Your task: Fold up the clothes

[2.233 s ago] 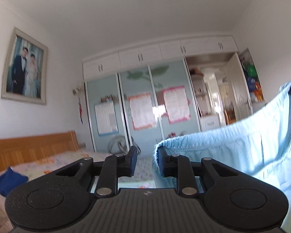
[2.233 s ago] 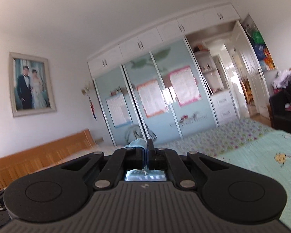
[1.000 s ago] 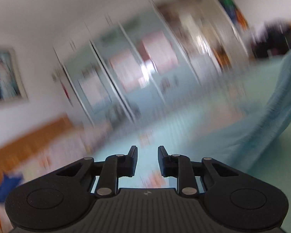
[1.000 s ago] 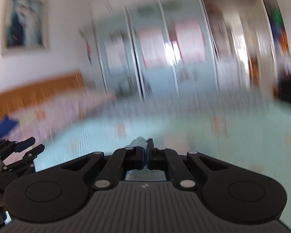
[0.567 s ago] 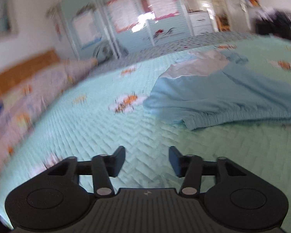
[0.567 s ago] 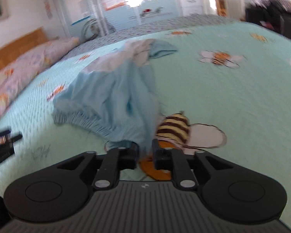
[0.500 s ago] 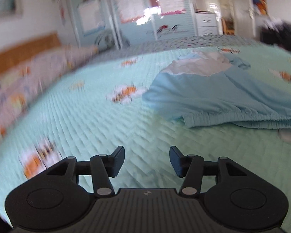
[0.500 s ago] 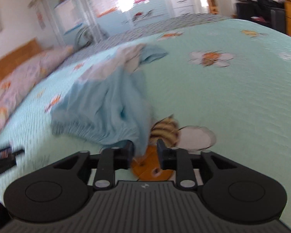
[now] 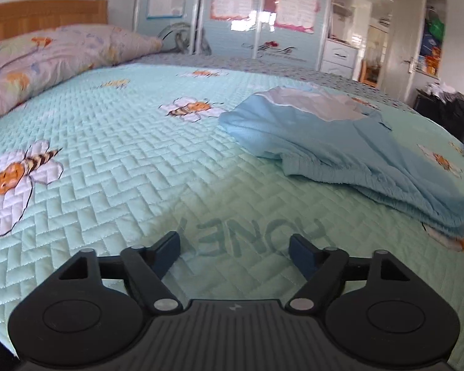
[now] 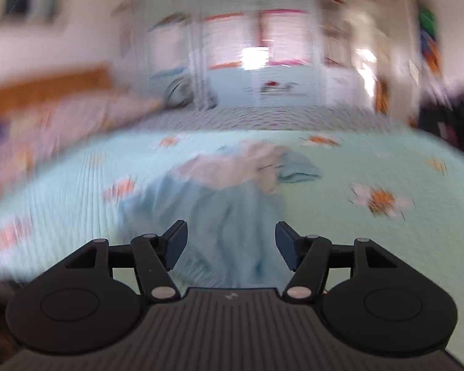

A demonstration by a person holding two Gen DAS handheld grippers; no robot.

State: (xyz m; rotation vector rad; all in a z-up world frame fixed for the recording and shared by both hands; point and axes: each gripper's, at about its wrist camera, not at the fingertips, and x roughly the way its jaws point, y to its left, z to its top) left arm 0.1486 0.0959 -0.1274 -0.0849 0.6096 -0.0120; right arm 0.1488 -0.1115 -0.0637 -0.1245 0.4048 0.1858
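A light blue garment (image 9: 334,142) with an elastic waistband and a pale lining lies spread on the mint quilted bedspread (image 9: 114,160), ahead and to the right of my left gripper (image 9: 235,252). That gripper is open, with nothing between its fingers, low over the quilt. In the blurred right wrist view the same garment (image 10: 219,216) lies straight ahead, its near edge running under my right gripper (image 10: 231,241), which is open wide and holds nothing.
A floral pillow (image 9: 46,52) and a wooden headboard (image 9: 43,15) are at the left. Sliding wardrobe doors (image 9: 232,15) stand behind the bed. A dark piece of furniture with clutter (image 9: 454,108) sits at the right edge.
Both grippers held the garment up in the air, then swung down to the bed. The garment now lies on the quilt and both grippers have opened and let go.
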